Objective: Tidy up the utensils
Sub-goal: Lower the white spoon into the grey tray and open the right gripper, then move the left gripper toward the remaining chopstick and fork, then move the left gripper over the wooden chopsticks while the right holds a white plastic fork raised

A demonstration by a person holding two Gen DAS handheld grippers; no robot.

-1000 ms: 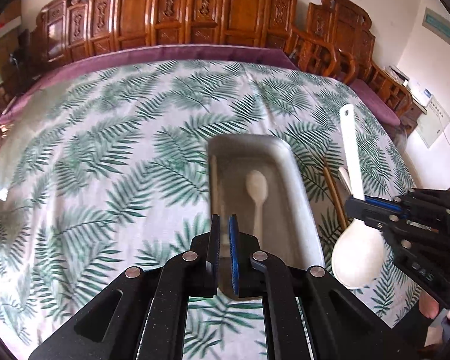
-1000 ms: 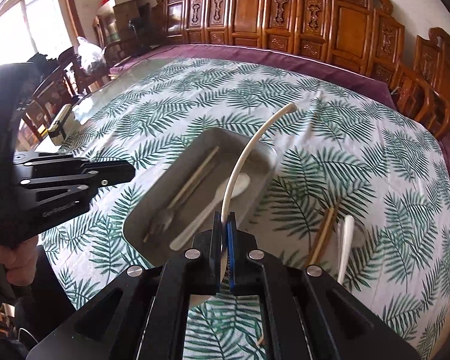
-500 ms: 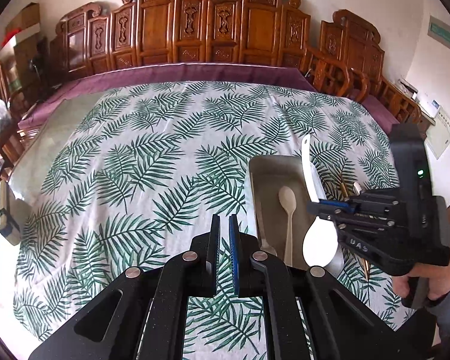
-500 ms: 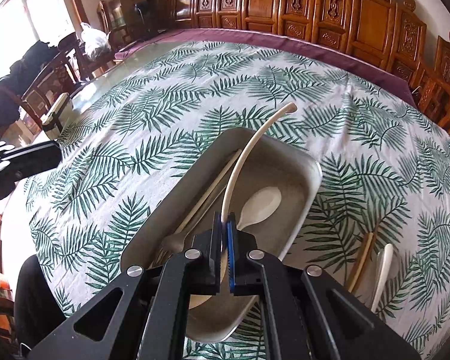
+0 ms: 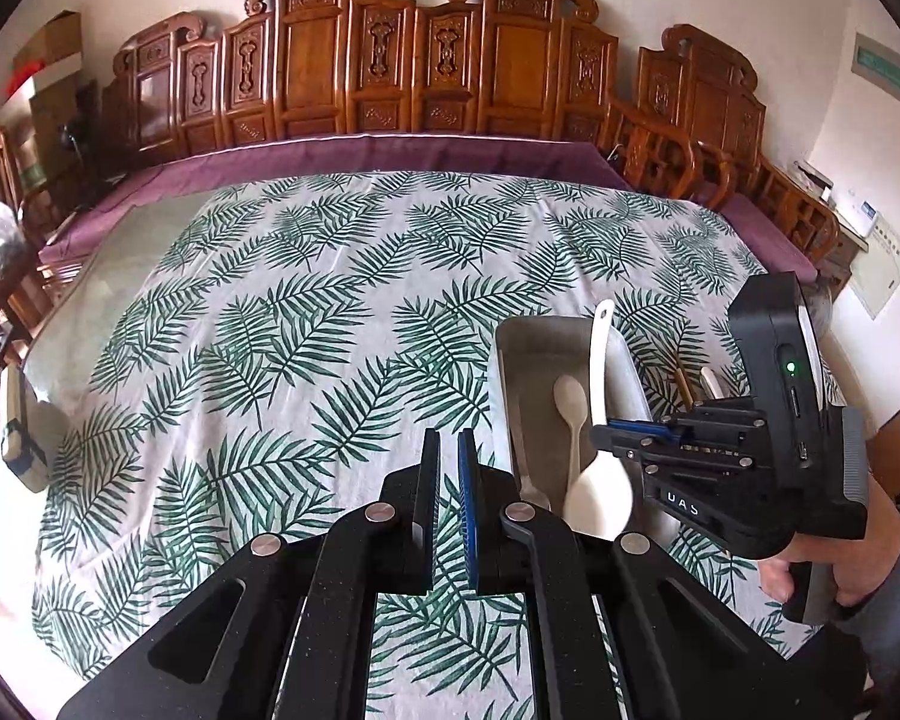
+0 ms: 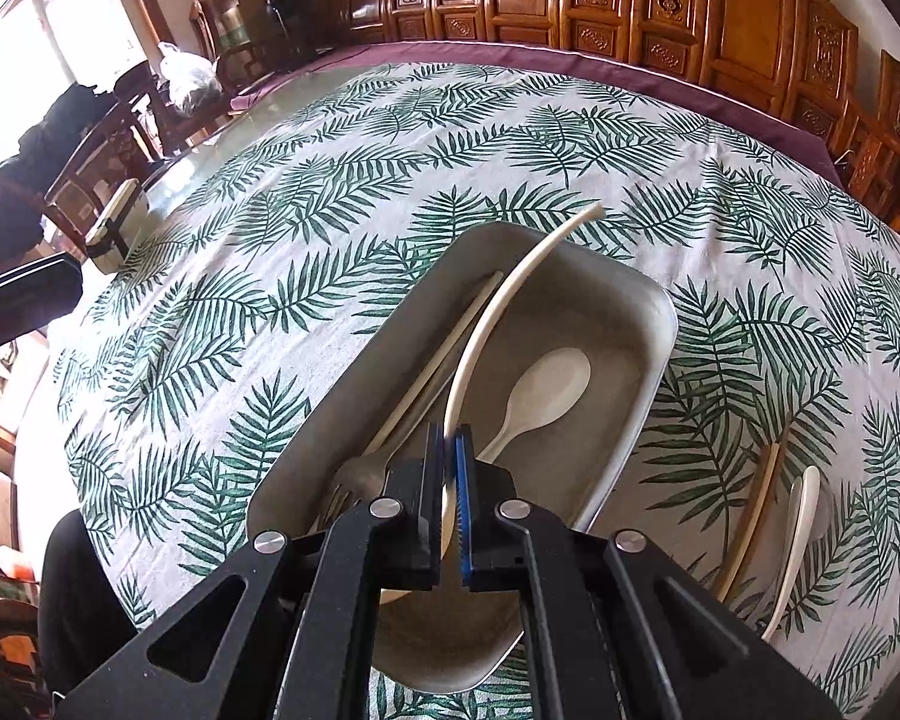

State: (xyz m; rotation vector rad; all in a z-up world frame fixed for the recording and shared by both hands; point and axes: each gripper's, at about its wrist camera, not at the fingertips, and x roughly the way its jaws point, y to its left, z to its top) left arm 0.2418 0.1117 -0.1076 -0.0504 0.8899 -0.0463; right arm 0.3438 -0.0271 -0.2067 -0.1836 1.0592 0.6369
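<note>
Carved wooden chairs ring a counter [image 5: 306, 324] under a white cloth printed with green fern leaves, and your right gripper [image 6: 449, 498] hangs low over the grey rectangular tray [image 6: 648, 372] at its near end. Its jaws are all but closed, pinching the handle of the large white plastic serving spoon [image 6: 498, 324] just above the bowl. In the left wrist view that bowl [image 5: 597, 501] sits low over the tray's near end while the handle rises away toward the far rim.

Seen along the gripper, the spoon's long axis runs straight out from the jaws and down the length of the tray, its tip passing over the far rim. That is the line the release, as I judge it, turns on: handle parallel to the tray's long sides.

Already lying in the tray, along much the same line, are a small cream spoon [image 6: 540, 390], a pale chopstick [image 6: 444, 360] against the left wall and a metal fork [image 6: 354, 480] at the near end. On the cloth to your right, outside the tray, a brown wooden stick [image 6: 750, 516] and a white-handled utensil [image 6: 795, 540] lie side by side.

Your left gripper [image 5: 444, 498] is closed and holds nothing, hovering over bare cloth left of the tray; your right hand [image 5: 810, 576] is plainly the nearer one.
</note>
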